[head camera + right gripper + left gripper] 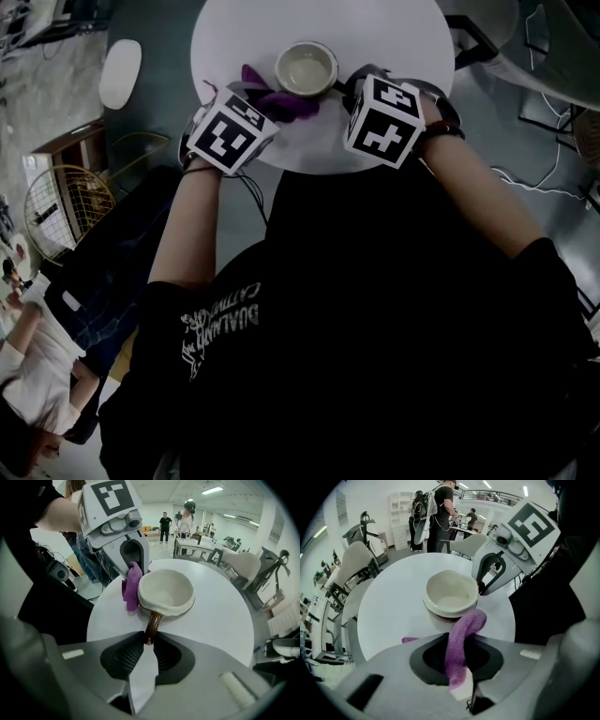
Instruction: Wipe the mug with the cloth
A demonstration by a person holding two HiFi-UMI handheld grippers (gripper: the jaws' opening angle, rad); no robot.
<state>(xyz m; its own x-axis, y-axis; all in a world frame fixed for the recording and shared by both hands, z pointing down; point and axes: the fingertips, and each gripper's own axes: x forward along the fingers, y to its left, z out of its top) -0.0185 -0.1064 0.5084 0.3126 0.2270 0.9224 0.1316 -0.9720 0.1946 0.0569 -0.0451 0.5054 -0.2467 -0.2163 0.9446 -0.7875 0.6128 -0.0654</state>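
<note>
A cream mug [307, 67] with a brown handle [152, 620] stands upright on the round white table [394, 37]. My right gripper [149, 644] is shut on the handle of the mug [165, 592], on the mug's right in the head view. My left gripper [459, 656] is shut on a purple cloth [459, 639]. The cloth [281, 101] hangs forward from the jaws and its end presses against the mug's [451, 595] outer wall just under the rim. In the right gripper view the cloth [131, 587] lies against the mug's left side.
The table's near edge [309, 169] is right below both grippers. Chairs [354, 566] and desks stand around the table, with people [440, 508] standing in the background. A wire basket [66, 211] sits on the floor at left.
</note>
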